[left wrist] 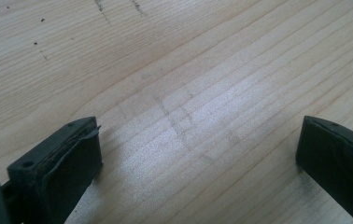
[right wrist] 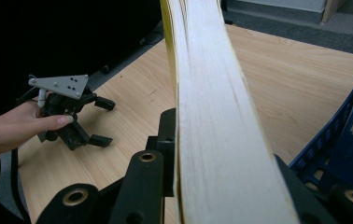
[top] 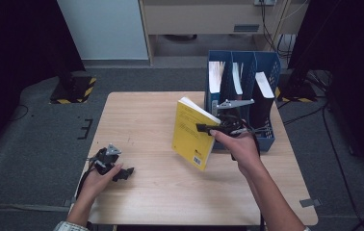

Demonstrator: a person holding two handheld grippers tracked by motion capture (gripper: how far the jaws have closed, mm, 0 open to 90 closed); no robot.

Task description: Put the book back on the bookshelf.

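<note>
Right gripper (top: 208,129) clamped on yellow book (top: 193,134), jaws pressed on both covers; in the right gripper view the page block (right wrist: 212,116) runs straight up between the black jaws. Book is off the table (top: 146,125), upright and slightly tilted, near the middle-right of the table, just beside the blue file rack (top: 266,65). Rack sits at the far right edge with a few books and folders already standing in its slots. Left gripper (top: 122,172) rests low at the near left corner of the table, jaws wide apart with nothing between them, bare wood under them.

Progress, as a judgement: pickup done, book lifted and carried close to the rack. Left to do: line it up with a free slot, lower it in, release. Which slot is free is hard to tell from here.
</note>
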